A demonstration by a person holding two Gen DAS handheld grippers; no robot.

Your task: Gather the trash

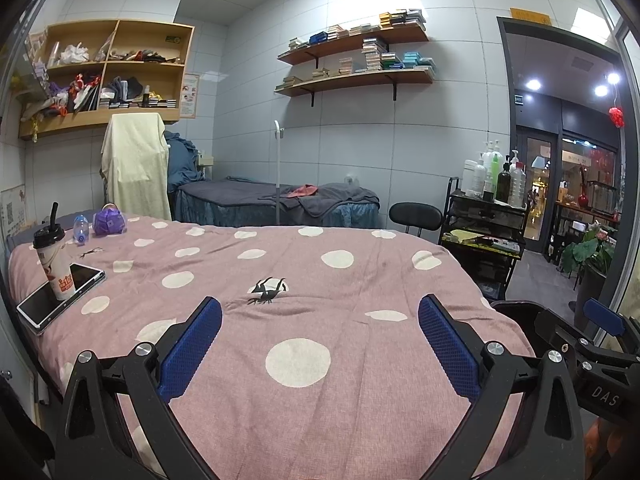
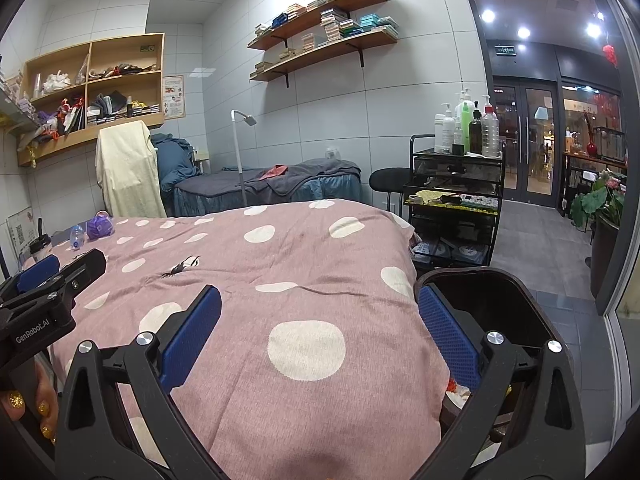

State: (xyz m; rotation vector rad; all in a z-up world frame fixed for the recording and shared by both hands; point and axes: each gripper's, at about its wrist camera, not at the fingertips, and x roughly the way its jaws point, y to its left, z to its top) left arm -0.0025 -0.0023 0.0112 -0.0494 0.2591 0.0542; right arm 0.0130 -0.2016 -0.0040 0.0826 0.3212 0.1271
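A milk-tea cup [image 1: 54, 264] with a black straw stands on a tablet [image 1: 60, 298] at the far left of the pink dotted bed [image 1: 360, 380]. Behind it lie a small clear plastic bottle [image 1: 81, 230] and a crumpled purple bag [image 1: 109, 221]. My left gripper [image 1: 320, 312] hangs open over the bedcover, holding nothing. My right gripper [image 2: 320, 300] is also open and holds nothing, at the bed's near right corner. A dark bin [image 2: 476, 274] sits beside the right finger with scraps inside. In the right wrist view the cup [image 2: 40, 246], bottle [image 2: 77, 236] and bag [image 2: 98, 227] show far left.
A black trolley [image 2: 452, 200] with bottles stands right of the bed, with a round stool [image 2: 388, 180] behind. A second bed [image 1: 280, 204], a floor lamp [image 2: 240, 152] and a draped chair [image 1: 136, 164] stand at the back. A hand [image 2: 24, 404] holds the left gripper.
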